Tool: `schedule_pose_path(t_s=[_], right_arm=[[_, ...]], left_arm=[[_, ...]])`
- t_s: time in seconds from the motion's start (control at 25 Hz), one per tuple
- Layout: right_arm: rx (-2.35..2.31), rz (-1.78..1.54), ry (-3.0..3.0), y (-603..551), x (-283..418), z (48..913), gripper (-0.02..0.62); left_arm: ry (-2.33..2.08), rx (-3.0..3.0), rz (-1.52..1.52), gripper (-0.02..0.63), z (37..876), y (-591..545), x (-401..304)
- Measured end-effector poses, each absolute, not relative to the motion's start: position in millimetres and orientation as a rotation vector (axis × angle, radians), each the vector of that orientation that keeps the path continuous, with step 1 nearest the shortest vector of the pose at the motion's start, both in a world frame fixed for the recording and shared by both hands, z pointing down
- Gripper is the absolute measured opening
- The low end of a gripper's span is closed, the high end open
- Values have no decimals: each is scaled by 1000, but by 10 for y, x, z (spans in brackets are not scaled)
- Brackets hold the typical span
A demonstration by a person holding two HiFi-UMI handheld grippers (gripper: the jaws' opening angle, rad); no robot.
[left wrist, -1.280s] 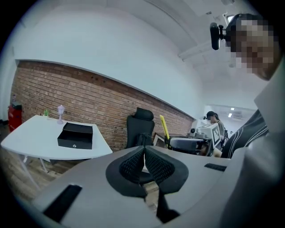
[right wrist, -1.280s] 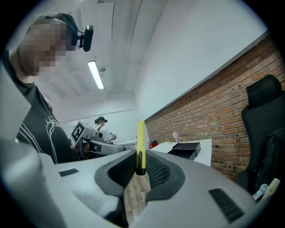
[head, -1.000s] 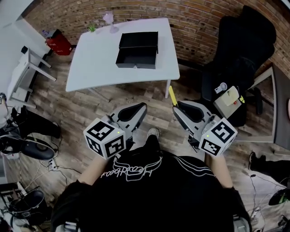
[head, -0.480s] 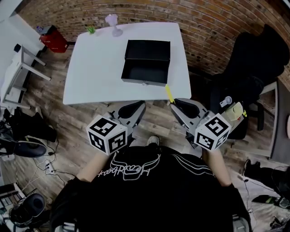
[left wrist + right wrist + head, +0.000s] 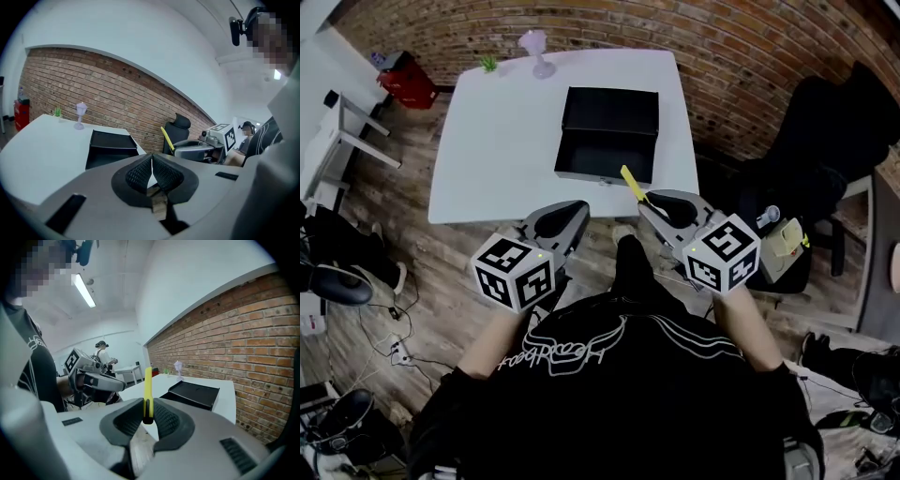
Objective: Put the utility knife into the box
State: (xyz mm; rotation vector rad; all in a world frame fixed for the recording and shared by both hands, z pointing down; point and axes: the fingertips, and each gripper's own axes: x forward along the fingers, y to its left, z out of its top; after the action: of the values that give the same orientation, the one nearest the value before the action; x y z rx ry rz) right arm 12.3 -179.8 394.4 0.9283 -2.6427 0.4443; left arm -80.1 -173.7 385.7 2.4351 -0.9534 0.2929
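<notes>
The black box [image 5: 609, 131] lies open on the white table [image 5: 502, 131], its lid folded back toward the brick wall. My right gripper [image 5: 645, 199] is shut on the yellow utility knife [image 5: 633, 184], which sticks out over the table's near edge, just in front of the box. In the right gripper view the knife [image 5: 148, 390] stands upright between the pads, with the box [image 5: 194, 392] beyond. My left gripper [image 5: 572, 210] hangs just short of the table's edge, shut and with nothing in it; in its own view the pads [image 5: 140, 172] meet, and the box [image 5: 110, 147] lies ahead.
A purple glass [image 5: 534, 42] and a small green plant [image 5: 490, 63] stand at the table's far edge. A black office chair [image 5: 825, 131] is to the right, a red object [image 5: 398, 80] and a white desk [image 5: 337, 150] to the left. Cables lie on the wooden floor.
The person has stepped up to the table. Both grippers moved forward, and the knife's tip has gone from over the floor to over the table's near edge by the box.
</notes>
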Motion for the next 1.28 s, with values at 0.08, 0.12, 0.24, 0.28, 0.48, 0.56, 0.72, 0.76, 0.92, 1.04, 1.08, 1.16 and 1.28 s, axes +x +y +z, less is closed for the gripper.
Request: schedule_pose_path(t_s=[0.08, 0.12, 0.24, 0.28, 0.48, 0.56, 0.72, 0.76, 0.92, 1.04, 1.08, 1.16, 1.28], right_arm=[[907, 422, -2622, -1895, 72, 3965, 67], [900, 412, -2611, -1951, 54, 3981, 67], [876, 387, -2573, -2146, -10, 4046, 67], [864, 379, -2561, -2211, -38, 4073, 67], [781, 365, -2502, -2494, -201, 4260, 67], [740, 365, -2467, -2606, -251, 4370, 67], [673, 359, -2414, -2849, -321, 4582, 67], [658, 362, -2400, -2897, -337, 4642, 69], [620, 360, -2324, -3078, -382, 4883, 69], [598, 338, -2256, -3178, -428, 5067, 69], [590, 338, -2237, -3203, -444, 5126, 69], [575, 353, -2204, -3244, -464, 5241, 69], [550, 344, -2145, -3313, -489, 5420, 69]], left_arm=[[-968, 2428, 287, 31, 3869, -1786, -845], [-974, 2426, 285, 31, 3870, -1814, -860], [-987, 2419, 280, 32, 3868, -1925, -907], [-992, 2415, 279, 32, 3873, -1965, -928], [-1022, 2378, 282, 32, 3920, -2181, -1066], [-1029, 2363, 283, 32, 3936, -2286, -1111], [-1070, 2335, 286, 32, 3991, -2532, -1216], [-1078, 2324, 285, 32, 4008, -2574, -1240], [-1092, 2305, 290, 32, 4027, -2659, -1299], [-1114, 2290, 282, 32, 4026, -2710, -1379], [-1120, 2284, 277, 31, 4023, -2731, -1404], [-1128, 2278, 271, 31, 4018, -2771, -1438], [-1143, 2276, 269, 32, 4008, -2831, -1493]])
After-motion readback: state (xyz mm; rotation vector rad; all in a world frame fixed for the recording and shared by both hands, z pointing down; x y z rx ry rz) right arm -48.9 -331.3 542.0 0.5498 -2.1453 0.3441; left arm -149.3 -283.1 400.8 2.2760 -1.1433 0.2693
